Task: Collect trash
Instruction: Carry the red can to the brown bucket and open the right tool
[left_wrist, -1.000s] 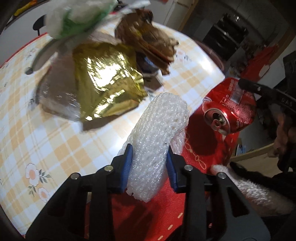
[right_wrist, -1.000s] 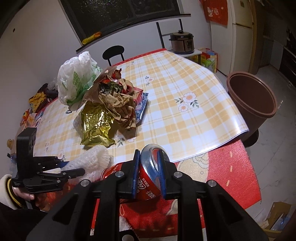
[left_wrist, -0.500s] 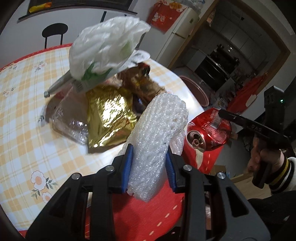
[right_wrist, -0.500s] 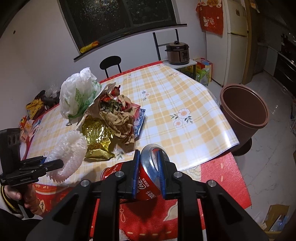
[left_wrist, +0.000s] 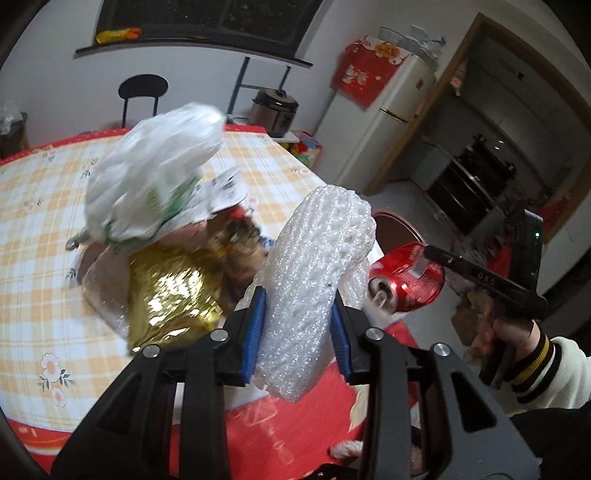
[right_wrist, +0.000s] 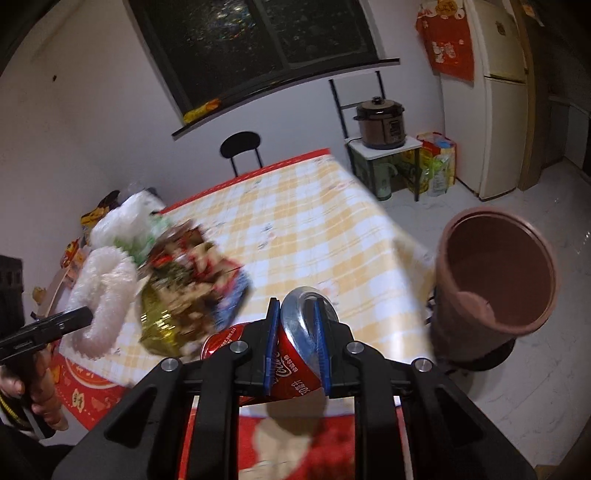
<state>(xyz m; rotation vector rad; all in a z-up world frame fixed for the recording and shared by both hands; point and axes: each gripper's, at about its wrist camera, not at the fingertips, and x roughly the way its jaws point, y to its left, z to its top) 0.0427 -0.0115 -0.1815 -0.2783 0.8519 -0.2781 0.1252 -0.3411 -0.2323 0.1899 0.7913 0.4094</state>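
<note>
My left gripper (left_wrist: 297, 325) is shut on a white foam net sleeve (left_wrist: 314, 266) and holds it up above the table's near edge; it also shows in the right wrist view (right_wrist: 99, 291). My right gripper (right_wrist: 297, 350) is shut on a crushed red cola can (right_wrist: 295, 354), held in the air off the table's corner; the can also shows in the left wrist view (left_wrist: 406, 284). A brown trash bin (right_wrist: 495, 288) stands on the floor to the right of the can. More trash lies on the table: a gold foil wrapper (left_wrist: 170, 295), a white plastic bag (left_wrist: 155, 177), brown paper (right_wrist: 192, 266).
The table (right_wrist: 314, 229) has a yellow checked cloth over a red one. A black chair (right_wrist: 242, 147) stands behind it. A rice cooker (right_wrist: 380, 122) sits on a small stand, with a fridge (right_wrist: 498, 99) to its right.
Both grippers have risen and swung right, still holding the foam sleeve and the can. The bin now looks larger and nearer in the right wrist view.
</note>
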